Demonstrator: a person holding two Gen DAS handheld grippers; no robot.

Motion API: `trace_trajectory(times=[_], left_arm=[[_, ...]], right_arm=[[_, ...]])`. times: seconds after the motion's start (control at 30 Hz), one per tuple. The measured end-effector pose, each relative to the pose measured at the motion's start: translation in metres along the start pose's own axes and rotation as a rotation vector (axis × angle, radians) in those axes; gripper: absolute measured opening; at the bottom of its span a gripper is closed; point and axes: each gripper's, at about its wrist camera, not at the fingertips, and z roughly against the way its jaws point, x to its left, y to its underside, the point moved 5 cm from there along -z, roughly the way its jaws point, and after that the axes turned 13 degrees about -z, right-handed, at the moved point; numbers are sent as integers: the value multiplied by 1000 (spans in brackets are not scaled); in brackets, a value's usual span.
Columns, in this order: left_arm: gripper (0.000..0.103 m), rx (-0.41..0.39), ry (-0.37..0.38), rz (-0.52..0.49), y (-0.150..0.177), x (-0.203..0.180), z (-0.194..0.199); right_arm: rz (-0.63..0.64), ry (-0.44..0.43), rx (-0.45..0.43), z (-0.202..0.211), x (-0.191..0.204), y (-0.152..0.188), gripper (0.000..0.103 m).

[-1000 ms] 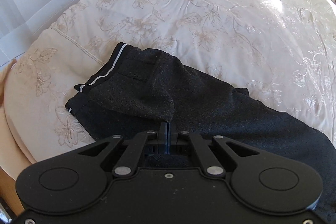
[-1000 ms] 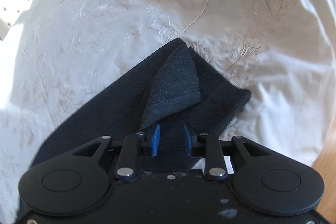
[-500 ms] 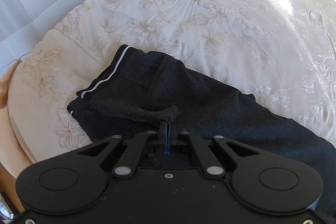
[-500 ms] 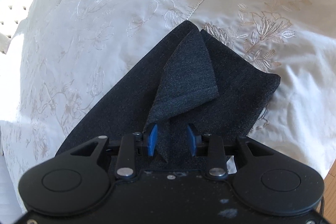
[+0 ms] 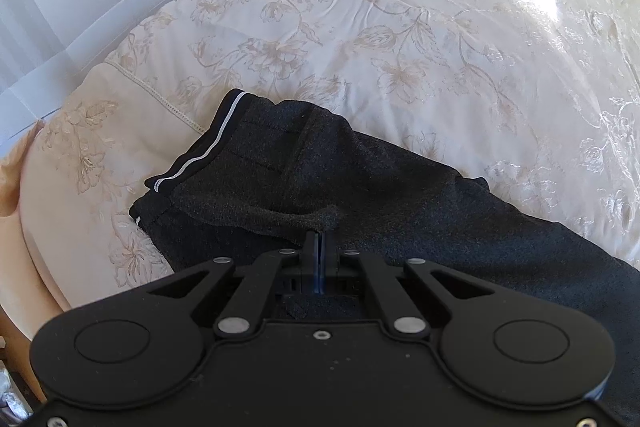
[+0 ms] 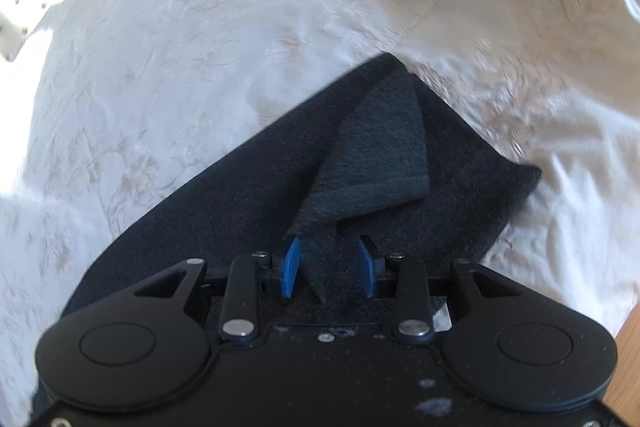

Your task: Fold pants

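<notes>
Left wrist view: a bed with a cream floral bedspread (image 5: 400, 39) fills most of the frame. Dark grey pants (image 5: 400, 195) lie across its near part, the waistband with a white stripe (image 5: 208, 147) toward the left, close to the mattress edge. A raised fold of fabric (image 5: 280, 215) runs just ahead of the left gripper (image 5: 320, 247). Its jaws are pressed together; whether cloth is pinched between them cannot be told.

Right wrist view, partly blurred: the leg end of the pants (image 6: 440, 195) lies on the bedspread (image 6: 160, 87), with one corner flap (image 6: 372, 163) turned back over the leg. The right gripper (image 6: 328, 267) stands half open, its jaws having just been opening. The flap's point sits between the blue pads (image 6: 290, 267), which do not press on it.
</notes>
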Motion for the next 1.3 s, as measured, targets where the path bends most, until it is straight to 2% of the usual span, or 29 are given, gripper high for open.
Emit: trace_trajectory(times=[0.1, 0.17, 0.4, 0.43, 0.47, 0.6, 0.7, 0.8, 0.9, 1.0, 1.1, 1.17, 1.23, 1.3], left_arm=[[1, 2, -1, -3, 0, -1, -1], [1, 4, 2, 8, 0, 1, -1], [1, -6, 5, 4, -3, 2, -4], [1, -10, 7, 8, -4, 3, -4], [1, -17, 10, 11, -6, 4, -2], [2, -32, 25, 4, -11, 10, 11], [2, -36, 39, 5, -11, 17, 24], [2, 4, 37, -25, 0, 20, 23], [2, 73, 14, -48, 21, 21, 8], [3, 117, -11, -65, 37, 21, -9], [11, 173, -54, -138, 49, 13, -23], [10, 209, -96, -186, 54, 10, -21], [10, 198, -105, -204, 57, 6, -7], [11, 155, -102, -228, 56, -5, 9]], right_arm=[[111, 2, -33, 4, 17, 9, 35], [145, 18, -23, 0, 24, 14, 33], [122, 132, -38, -24, 11, 8, 33], [123, 147, -49, -24, 9, 3, 28], [125, 140, -59, -22, 7, -2, 2], [142, 60, -82, 7, 2, -21, 2], [214, 68, -125, 37, 0, -26, 2], [240, 64, -99, 52, -12, -23, 2], [295, 94, -80, 42, -22, -11, 2], [290, 133, -43, 18, -33, -1, 2], [322, 179, -7, -2, -42, 8, 3], [337, 197, 16, -9, -46, 10, 6], [328, 205, 37, -7, -50, 6, 14], [315, 188, 44, 1, -56, 0, 14]])
